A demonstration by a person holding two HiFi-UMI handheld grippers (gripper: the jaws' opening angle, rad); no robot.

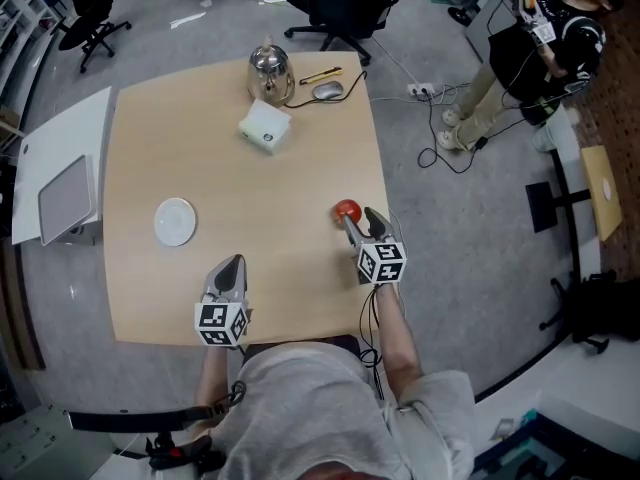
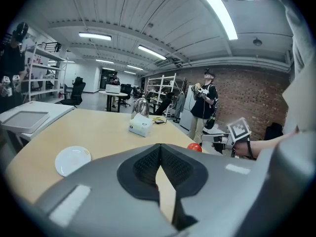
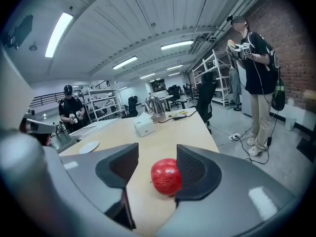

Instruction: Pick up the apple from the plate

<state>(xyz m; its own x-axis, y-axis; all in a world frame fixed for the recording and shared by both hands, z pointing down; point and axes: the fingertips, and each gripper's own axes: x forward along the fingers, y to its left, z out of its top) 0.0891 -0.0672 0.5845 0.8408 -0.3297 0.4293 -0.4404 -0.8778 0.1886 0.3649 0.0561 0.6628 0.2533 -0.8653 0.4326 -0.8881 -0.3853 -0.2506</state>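
Past the person's grey shirt [image 1: 320,408], the head view has the right gripper [image 1: 360,218] at the round red apple [image 1: 347,210] on the pale wooden table [image 1: 250,188], well apart from the empty round white plate [image 1: 175,221]. Left gripper view: the left gripper [image 2: 159,152] has its jaws pressed together on nothing. Only the right gripper view shows jaws apart, the apple against the right-hand jaw and clear of the other, so it looks best to centre it before squeezing.

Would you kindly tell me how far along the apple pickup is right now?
Done: the apple is off the plate, which sits bare; it rests on the table near its right edge. In hand: the right tool brackets it, one pad touching, the other with a gap. Left: close fully and lift. The left tool is shut, holding nothing.
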